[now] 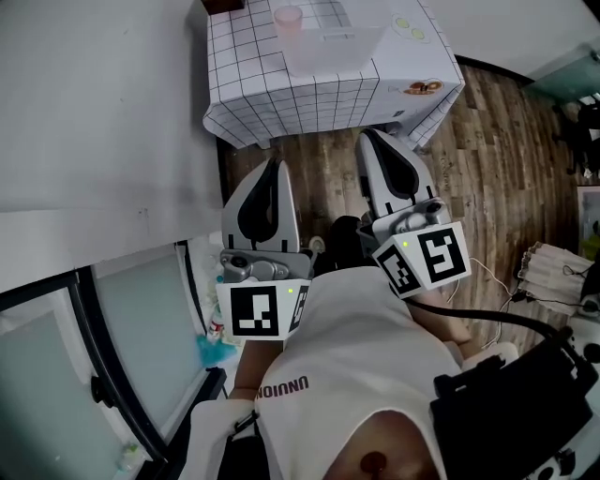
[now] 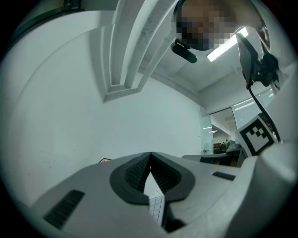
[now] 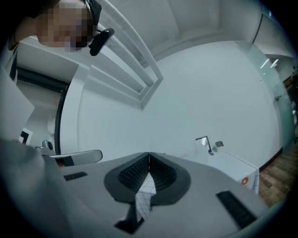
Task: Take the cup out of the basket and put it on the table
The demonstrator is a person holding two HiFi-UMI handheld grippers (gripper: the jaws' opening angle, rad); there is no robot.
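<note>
while both grippers are held near the body and well short of it, the table [image 1: 244,84] with its grid cloth is seen at the far side. a translucent basket [image 1: 347,54] is set on it. the left gripper [image 1: 279,167] and right gripper [image 1: 368,139] are shown with jaws pressed together, nothing between them. the small pink cup [image 1: 289,19] is seen at the basket's left end, apparently inside. it is judged light, stiff and smooth, best pinched gently across the rim.
</note>
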